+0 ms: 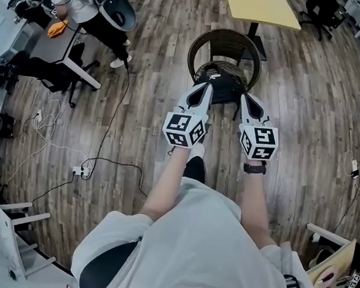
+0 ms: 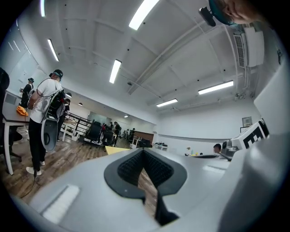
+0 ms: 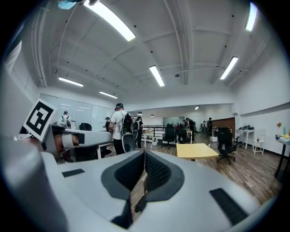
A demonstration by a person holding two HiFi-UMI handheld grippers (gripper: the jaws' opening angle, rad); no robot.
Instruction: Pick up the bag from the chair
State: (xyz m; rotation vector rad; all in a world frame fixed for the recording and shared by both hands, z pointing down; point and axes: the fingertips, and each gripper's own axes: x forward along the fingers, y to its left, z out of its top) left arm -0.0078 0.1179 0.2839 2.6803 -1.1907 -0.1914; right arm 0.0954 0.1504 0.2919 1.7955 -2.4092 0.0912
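Bag [image 1: 224, 86] rests on chair [image 1: 204, 42], between left tongs [image 1: 207, 87] and right tongs [image 1: 244, 99].

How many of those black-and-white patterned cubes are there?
2. One cube is on the left gripper, the other on the right gripper, both before the chair.

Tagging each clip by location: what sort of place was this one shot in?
Probably an open-plan office or lab workspace: a desk and black office chair, a yellow table, and long strip lights on the ceiling.
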